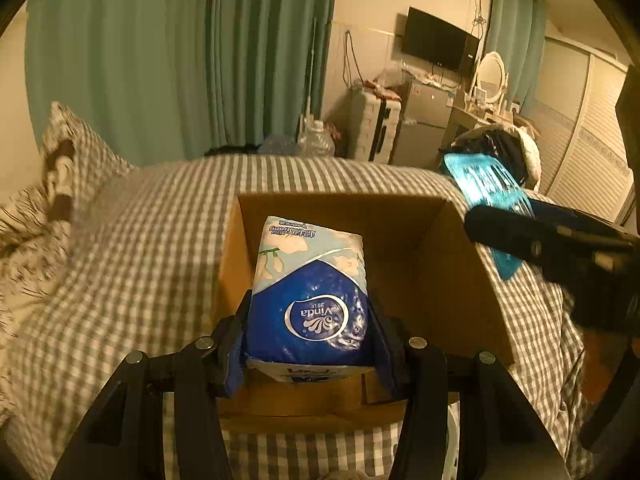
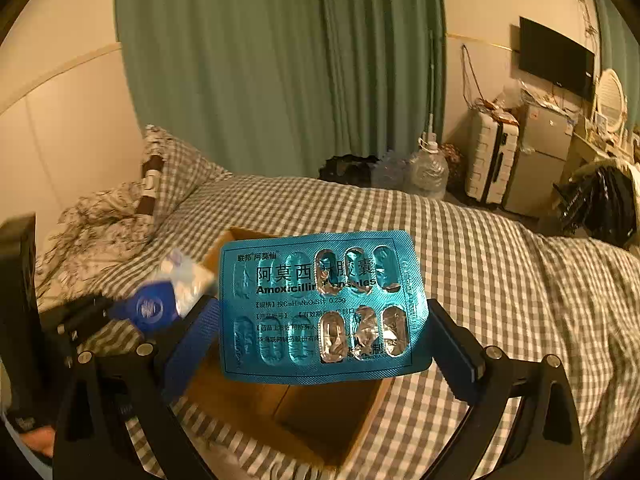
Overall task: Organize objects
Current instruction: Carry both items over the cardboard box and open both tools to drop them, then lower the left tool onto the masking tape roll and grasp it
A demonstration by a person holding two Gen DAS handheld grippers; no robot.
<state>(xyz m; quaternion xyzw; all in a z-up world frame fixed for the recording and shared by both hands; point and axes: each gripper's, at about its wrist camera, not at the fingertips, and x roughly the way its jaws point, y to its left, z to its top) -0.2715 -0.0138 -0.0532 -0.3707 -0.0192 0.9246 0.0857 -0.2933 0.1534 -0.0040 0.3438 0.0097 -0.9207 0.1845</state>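
Cardboard, plain brown and open-topped, forms a box (image 1: 452, 264) that is set on a bed covered in grey-and-white checked fabric (image 1: 160, 216). A soft, glossy blue-and-white plastic tissue pack (image 1: 308, 292) is clamped between the blue pads of the left gripper (image 1: 310, 344) and is held over the box's interior. A flat, rectangular teal foil blister sheet (image 2: 320, 308), several of its oval pockets torn open to crinkled silver, is pinched by its side edges in the widely spread right gripper (image 2: 324, 344) above the box (image 2: 304, 412).
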